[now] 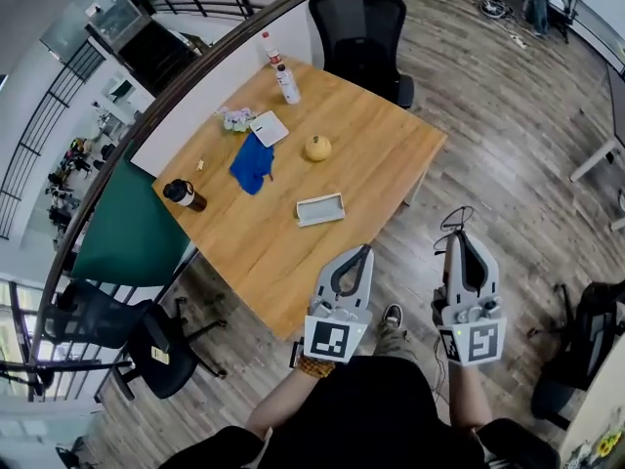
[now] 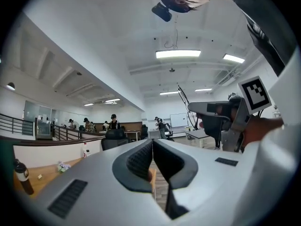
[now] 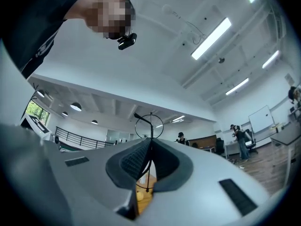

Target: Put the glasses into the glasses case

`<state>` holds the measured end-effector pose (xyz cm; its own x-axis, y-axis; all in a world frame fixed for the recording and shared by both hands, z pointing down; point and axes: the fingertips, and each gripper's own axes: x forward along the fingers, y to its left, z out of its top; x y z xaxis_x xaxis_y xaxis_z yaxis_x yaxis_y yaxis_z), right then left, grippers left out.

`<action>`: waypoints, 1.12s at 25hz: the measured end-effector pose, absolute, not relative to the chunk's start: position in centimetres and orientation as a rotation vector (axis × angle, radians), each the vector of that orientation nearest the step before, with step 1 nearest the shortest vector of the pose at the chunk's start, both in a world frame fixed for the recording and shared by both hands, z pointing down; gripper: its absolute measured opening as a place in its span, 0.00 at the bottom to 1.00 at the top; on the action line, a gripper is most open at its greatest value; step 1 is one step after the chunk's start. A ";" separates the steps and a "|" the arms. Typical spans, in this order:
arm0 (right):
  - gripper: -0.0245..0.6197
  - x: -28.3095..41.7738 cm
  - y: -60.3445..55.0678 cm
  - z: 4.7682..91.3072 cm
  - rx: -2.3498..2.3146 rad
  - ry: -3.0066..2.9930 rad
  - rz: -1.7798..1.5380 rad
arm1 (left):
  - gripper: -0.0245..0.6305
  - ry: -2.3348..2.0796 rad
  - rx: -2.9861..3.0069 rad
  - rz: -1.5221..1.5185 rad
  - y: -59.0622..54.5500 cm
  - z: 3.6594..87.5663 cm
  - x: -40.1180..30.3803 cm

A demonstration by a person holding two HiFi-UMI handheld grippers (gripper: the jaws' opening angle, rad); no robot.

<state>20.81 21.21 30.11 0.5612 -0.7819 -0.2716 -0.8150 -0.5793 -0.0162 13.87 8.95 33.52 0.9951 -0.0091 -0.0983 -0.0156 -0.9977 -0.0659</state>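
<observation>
In the head view both grippers hang over the floor, off the near corner of the wooden table [image 1: 371, 179]. My right gripper [image 1: 455, 234] is shut on a pair of thin wire-framed glasses [image 1: 455, 221] that stick up past its tips. The right gripper view shows my right gripper [image 3: 150, 139] with one round wire rim and a thin arm of the glasses [image 3: 151, 126] pinched between the closed jaws. My left gripper [image 1: 367, 248] is shut with nothing in it, and its pads [image 2: 141, 157] meet in the left gripper view. A grey rectangular glasses case [image 1: 320, 209] lies on the table, ahead of the left gripper.
On the table are a blue cloth [image 1: 252, 164], a yellow round object [image 1: 317, 148], a white square item [image 1: 269, 127], two bottles [image 1: 286, 84] and a dark cup [image 1: 184, 194]. Office chairs [image 1: 361, 27] stand at the far end and near left [image 1: 161, 345]. A railing runs along the left.
</observation>
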 end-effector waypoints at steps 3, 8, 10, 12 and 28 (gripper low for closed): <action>0.06 23.4 20.4 30.4 -2.611 1.444 0.328 | 0.07 0.122 -3.069 0.127 9.0 33.7 15.2; 0.06 26.7 21.1 30.2 -2.560 1.500 0.322 | 0.07 0.240 -3.058 0.096 10.0 33.6 16.9; 0.06 27.5 20.7 30.3 -2.540 1.527 0.320 | 0.07 0.287 -3.045 0.079 9.7 33.7 16.9; 0.06 28.3 19.9 30.1 -2.524 1.545 0.324 | 0.07 0.324 -3.027 0.070 9.1 33.8 16.9; 0.06 27.5 9.4 25.4 -2.500 1.790 0.406 | 0.07 0.548 -2.954 0.295 1.0 31.2 15.2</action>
<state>27.51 9.44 25.38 0.3000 -0.9247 -0.2344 -0.9354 -0.3334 0.1182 15.18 1.04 31.22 0.9154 -0.3418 -0.2129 -0.3657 -0.9269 -0.0842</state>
